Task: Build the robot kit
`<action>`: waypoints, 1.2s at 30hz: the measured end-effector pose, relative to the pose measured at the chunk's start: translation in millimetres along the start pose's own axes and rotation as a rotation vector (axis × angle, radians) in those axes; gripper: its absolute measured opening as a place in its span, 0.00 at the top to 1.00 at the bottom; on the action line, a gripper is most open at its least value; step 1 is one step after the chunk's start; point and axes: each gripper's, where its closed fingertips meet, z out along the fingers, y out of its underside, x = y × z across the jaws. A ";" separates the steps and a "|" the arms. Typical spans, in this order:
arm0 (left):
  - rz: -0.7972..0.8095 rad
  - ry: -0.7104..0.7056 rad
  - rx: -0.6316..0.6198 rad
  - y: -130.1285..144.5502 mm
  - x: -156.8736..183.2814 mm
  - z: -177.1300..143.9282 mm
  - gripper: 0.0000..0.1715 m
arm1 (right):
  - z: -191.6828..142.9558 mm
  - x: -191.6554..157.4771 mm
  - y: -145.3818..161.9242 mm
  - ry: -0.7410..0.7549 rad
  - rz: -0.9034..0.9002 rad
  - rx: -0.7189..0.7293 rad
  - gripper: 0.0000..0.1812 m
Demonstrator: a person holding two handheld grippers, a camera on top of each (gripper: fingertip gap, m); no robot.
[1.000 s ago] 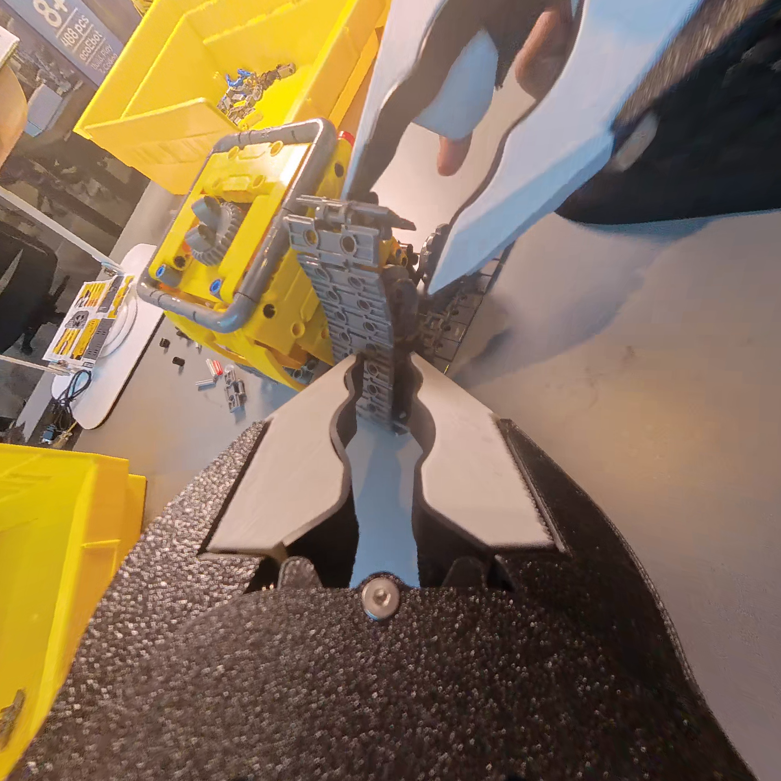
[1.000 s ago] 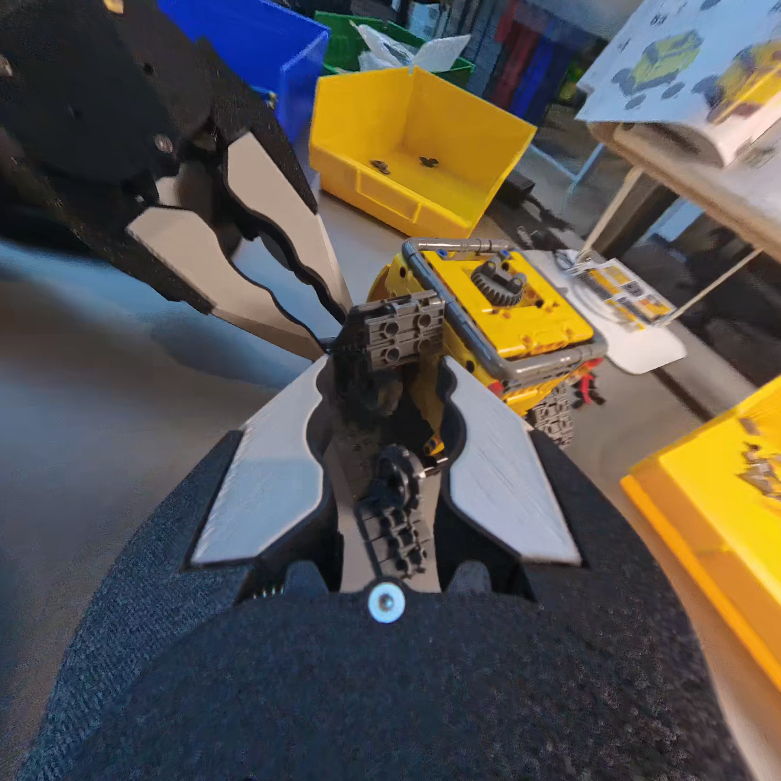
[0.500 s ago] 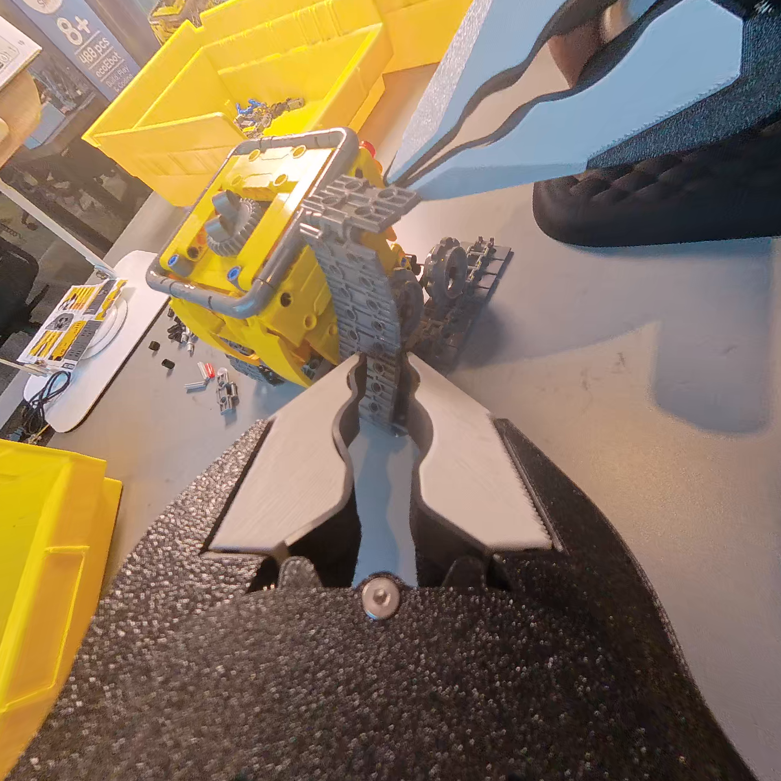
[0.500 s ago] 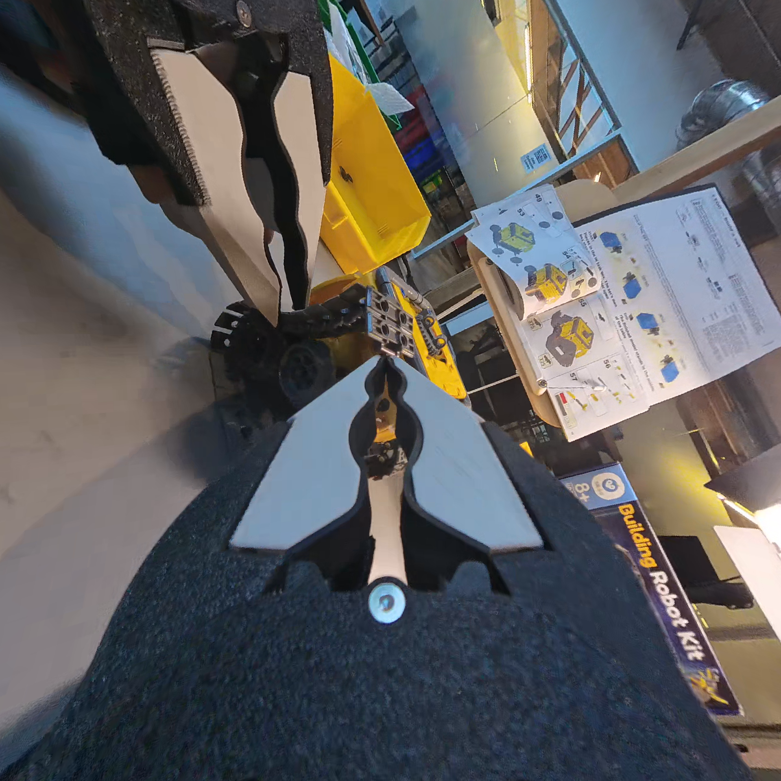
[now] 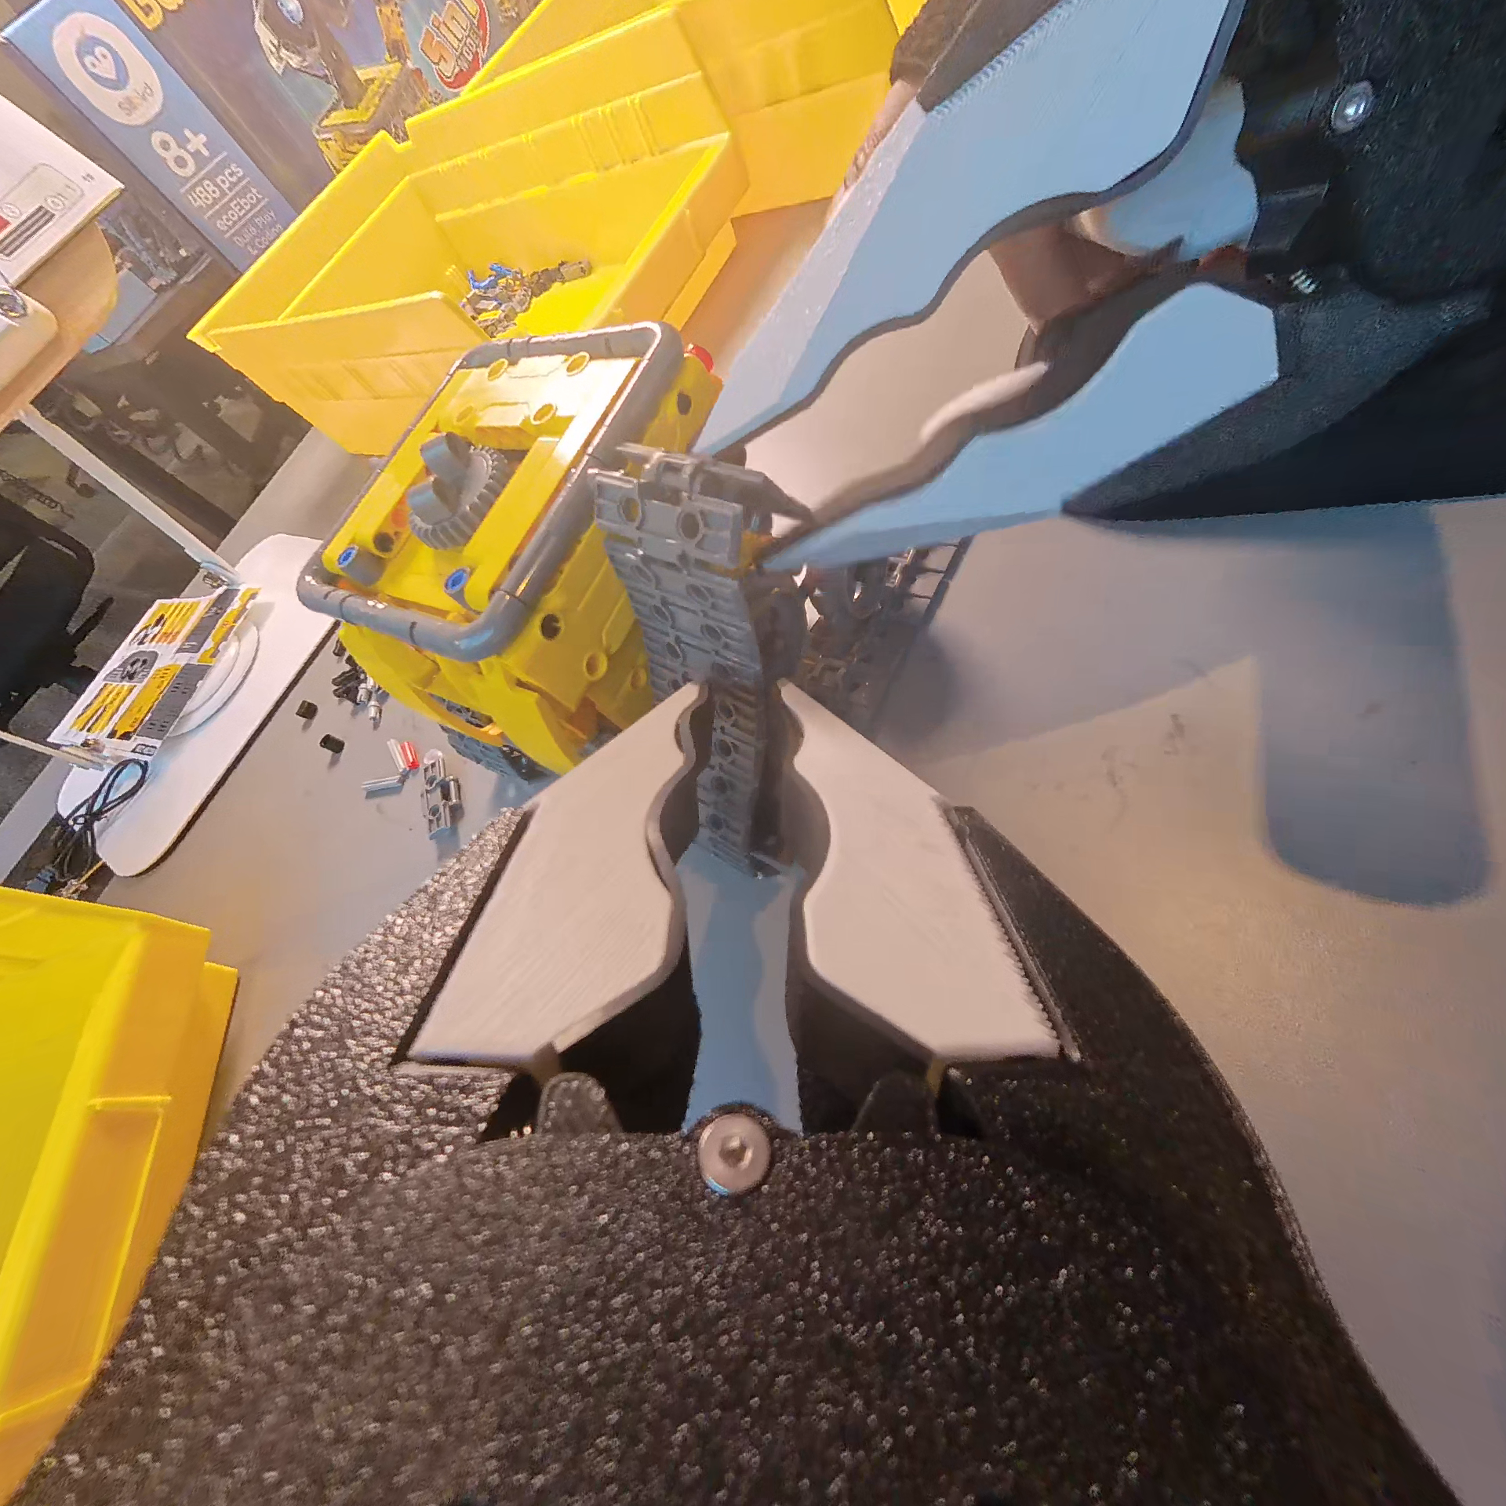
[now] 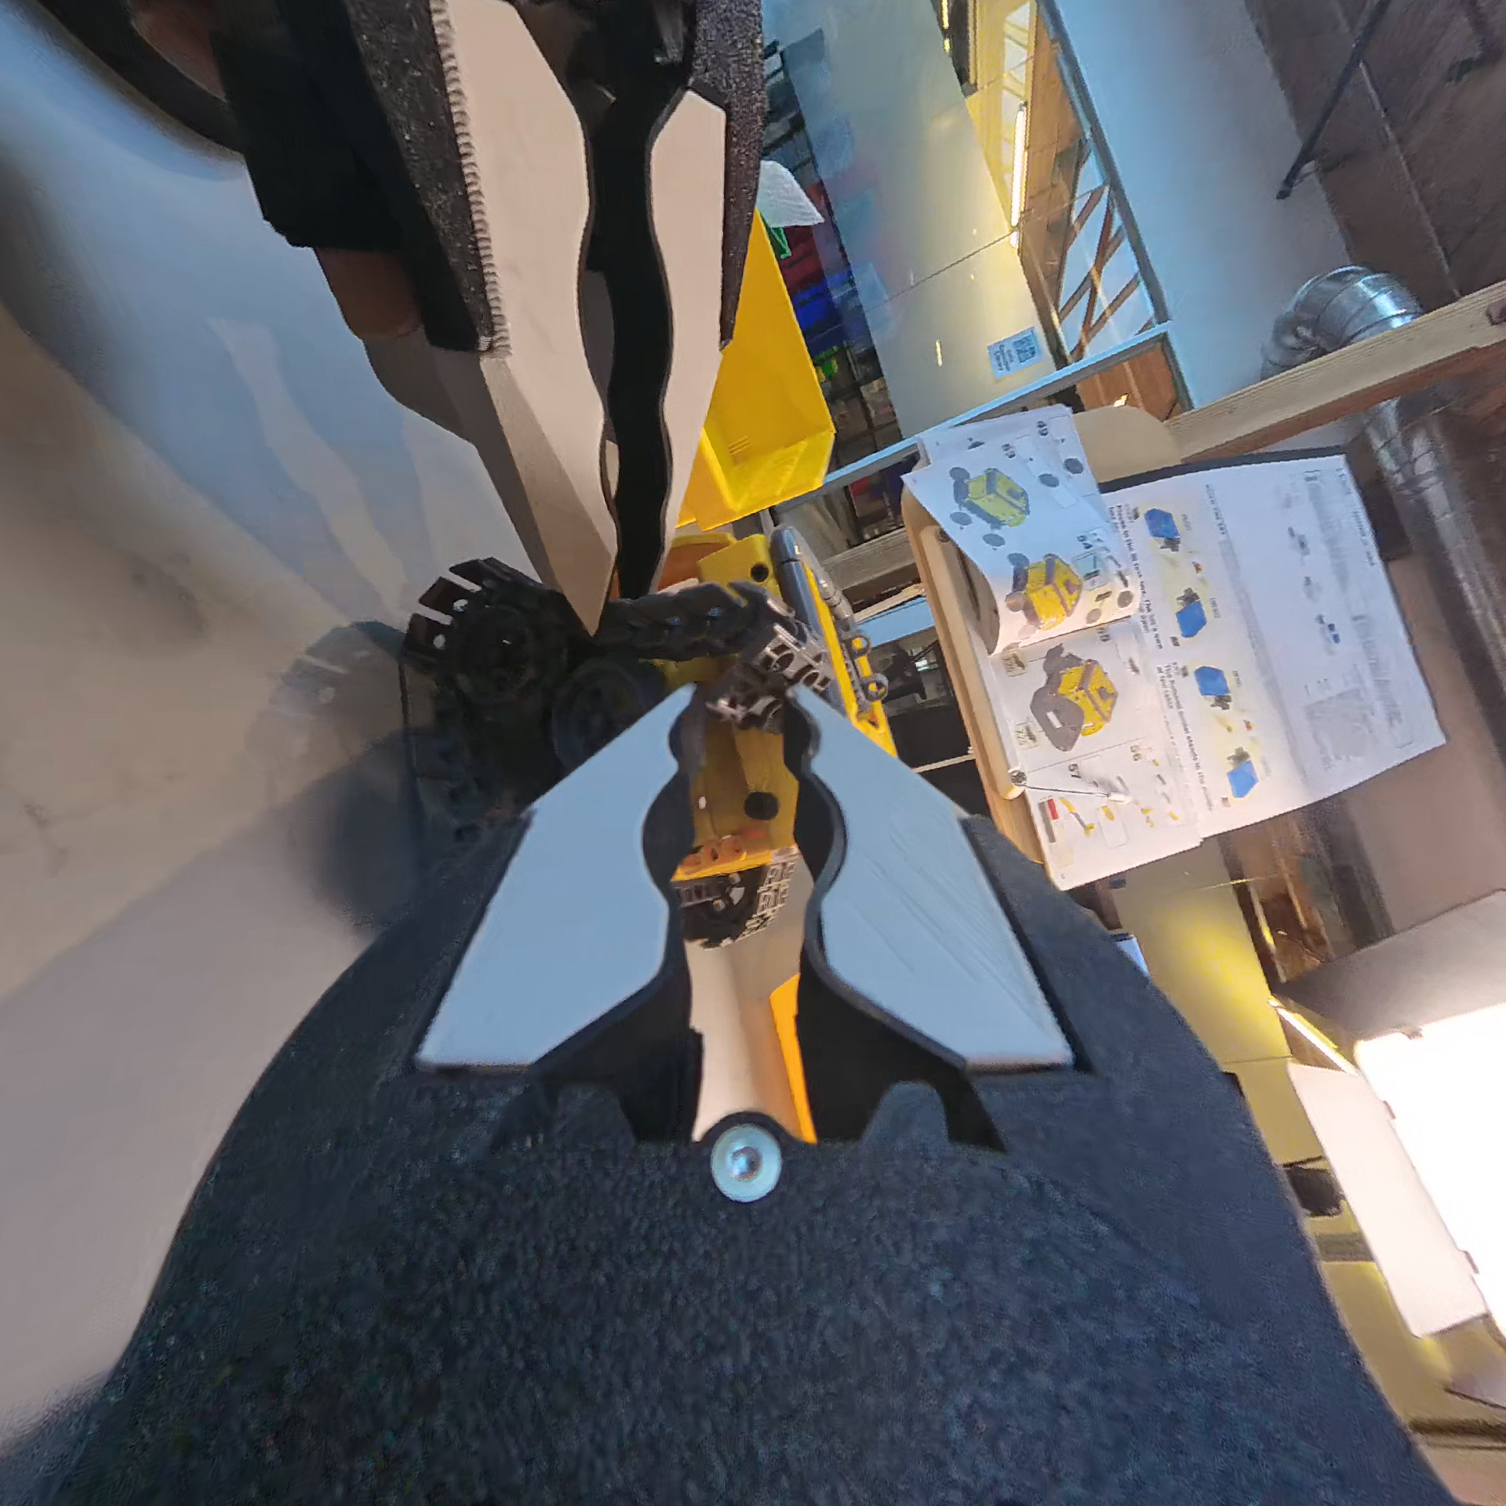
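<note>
Grey bench (image 5: 1222,937) carries everything; surface scuffed, shadows of both tools across it.

Yellow bins: one large open bin (image 5: 521,244) behind the model, a few small loose parts lying in it; a second yellow bin (image 5: 73,1100) at the near left edge of the left wrist view. A blue printed box (image 5: 171,147) stands beyond the bins.

Instruction booklet (image 6: 1182,652), open, propped on a wooden stand, seen at the right side of the right wrist view. A smaller sheet of printed stickers (image 5: 147,660) lies on a white oval board (image 5: 204,733) at the bench's left.

Yellow brick-built model (image 5: 505,570) sits mid-bench: boxy body, grey tube frame round its upper face, grey gear (image 5: 448,497) set in that face. A grey link track (image 5: 693,619) runs along the model's side, over dark wheels.

Left tool (image 5: 737,717): fingers narrowed onto the lower run of the track, pinching it between the tips; the track passes down into the gap between the fingers.

Right tool (image 6: 741,701): comes in from above right in the left wrist view, fingers slightly parted, tips closing round the upper end of the track where the links bend over. In its own view a grey link piece sits right between the tips, touching both. Whether the pinch is firm cannot be told.

Small loose pieces (image 5: 407,766), grey, black and red, scattered on the bench just beside the model's near left corner.
</note>
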 end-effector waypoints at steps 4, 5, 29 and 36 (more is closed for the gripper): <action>-0.003 -0.004 -0.013 3.9 -2.1 -1.4 0.92 | -5.2 7.3 -8.4 0.015 -0.045 0.030 0.96; -0.004 -0.005 -0.015 5.4 -2.5 -1.8 0.92 | -6.9 6.5 -7.8 0.007 -0.073 0.024 0.95; 0.113 0.007 -0.052 -1.6 5.2 1.6 0.91 | -39.7 6.9 51.1 -0.150 -0.126 -0.084 0.96; 0.109 0.002 0.081 -68.0 -39.5 -24.1 0.86 | -48.2 12.8 59.8 -0.168 -0.068 -0.060 0.96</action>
